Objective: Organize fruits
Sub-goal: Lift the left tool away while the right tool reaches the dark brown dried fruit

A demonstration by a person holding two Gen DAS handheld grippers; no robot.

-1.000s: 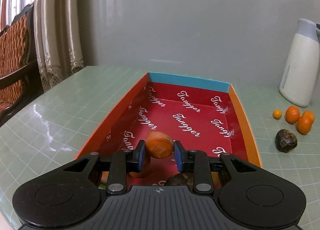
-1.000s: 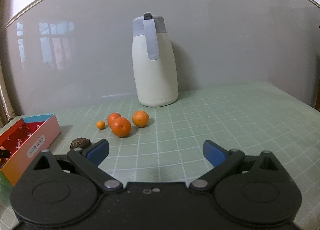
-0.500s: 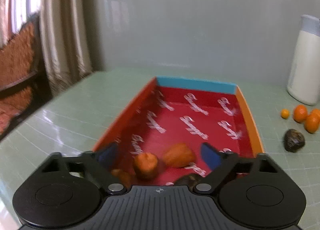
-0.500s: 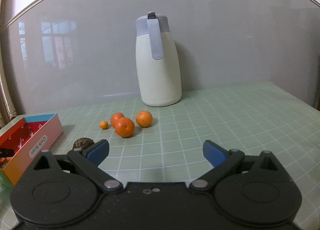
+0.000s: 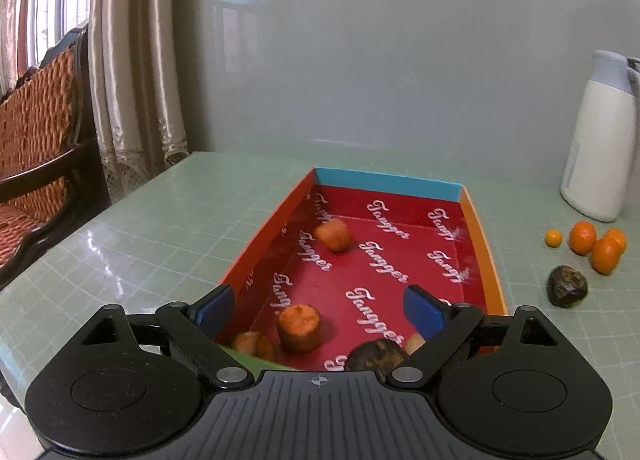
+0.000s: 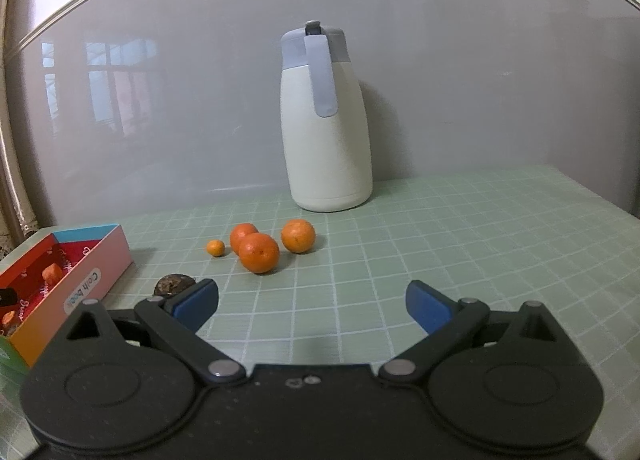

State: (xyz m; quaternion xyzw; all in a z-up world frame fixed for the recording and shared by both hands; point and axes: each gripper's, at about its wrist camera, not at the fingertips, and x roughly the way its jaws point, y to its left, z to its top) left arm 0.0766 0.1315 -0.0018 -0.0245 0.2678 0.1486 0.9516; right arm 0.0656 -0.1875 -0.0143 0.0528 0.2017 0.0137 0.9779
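My left gripper (image 5: 320,310) stands open over the near end of a red-lined box (image 5: 478,236). Inside the box lie an orange fruit piece (image 5: 300,326) between the fingers, a second piece (image 5: 334,235) farther back by the left wall, another orange fruit (image 5: 250,344) at the near corner and a dark brown fruit (image 5: 376,354). On the table to the right lie three tangerines (image 6: 259,252), one tiny orange fruit (image 6: 215,248) and a dark wrinkled fruit (image 6: 173,284). My right gripper (image 6: 312,306) is open above bare table, with nothing between its fingers.
A white thermos jug with a grey-blue lid (image 6: 325,120) stands at the back by the wall. A wicker chair (image 5: 36,148) and curtains (image 5: 132,60) sit past the table's left edge. The green gridded table (image 6: 460,244) stretches to the right.
My left gripper opened and let go of the orange fruit piece, which dropped into the box. One piece rolled toward the back left of the box. The right gripper stayed still.
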